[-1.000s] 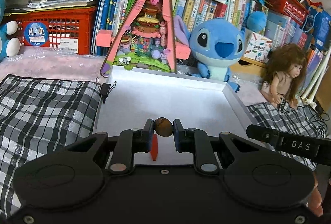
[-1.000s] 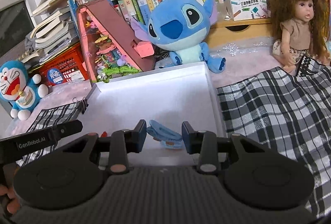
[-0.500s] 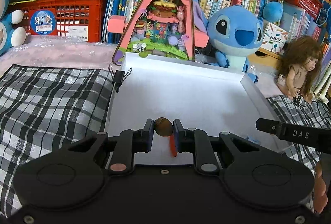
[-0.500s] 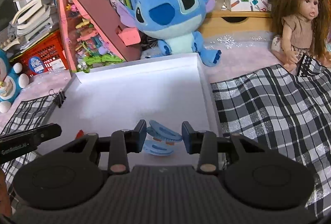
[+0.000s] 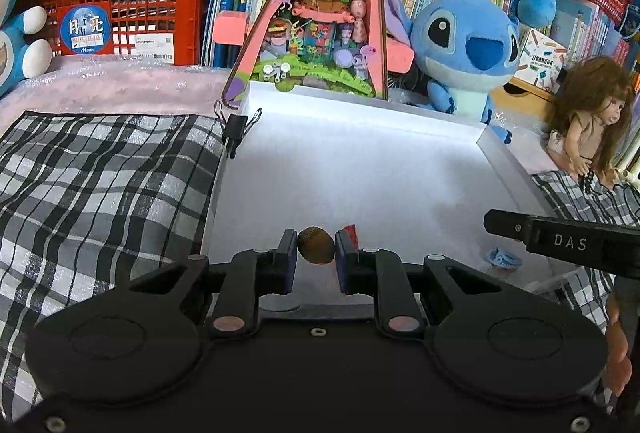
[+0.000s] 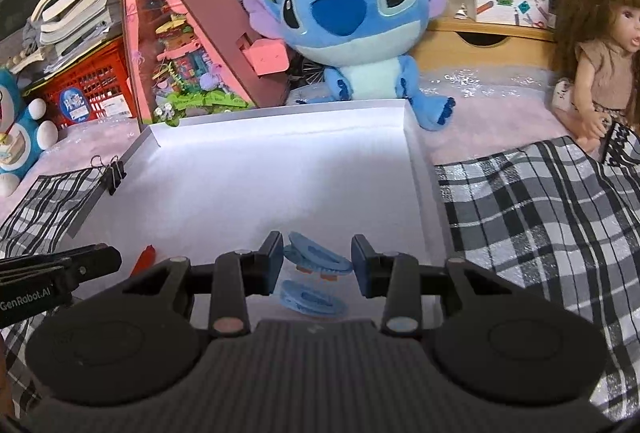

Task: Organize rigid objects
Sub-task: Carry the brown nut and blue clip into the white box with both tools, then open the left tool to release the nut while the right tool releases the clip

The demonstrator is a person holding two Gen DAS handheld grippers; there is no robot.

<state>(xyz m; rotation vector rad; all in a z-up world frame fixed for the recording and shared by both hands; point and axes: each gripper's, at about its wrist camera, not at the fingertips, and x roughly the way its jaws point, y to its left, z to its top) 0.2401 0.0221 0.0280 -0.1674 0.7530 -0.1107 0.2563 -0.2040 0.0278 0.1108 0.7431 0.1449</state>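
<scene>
My left gripper (image 5: 316,251) is shut on a small brown ball (image 5: 316,250) and holds it over the near edge of a white tray (image 5: 360,169). A red piece (image 5: 352,232) lies in the tray just behind its right finger. My right gripper (image 6: 316,261) is open over the tray's near right corner. Two blue clips lie in the tray between its fingers, one (image 6: 318,258) farther and one (image 6: 312,302) nearer. The red piece (image 6: 144,259) also shows in the right wrist view. A blue clip (image 5: 502,259) shows in the left wrist view.
The tray (image 6: 280,177) sits on checked cloth (image 5: 100,185) with a black binder clip (image 5: 234,131) on its left rim. Behind it stand a pink triangular toy house (image 5: 320,13), a Stitch plush (image 5: 468,45), a doll (image 6: 600,49), a red crate (image 5: 120,21) and books.
Both grippers have shifted left over the tray. The red piece now shows right of the left gripper's fingers. The second blue clip has come into view under the right gripper.
</scene>
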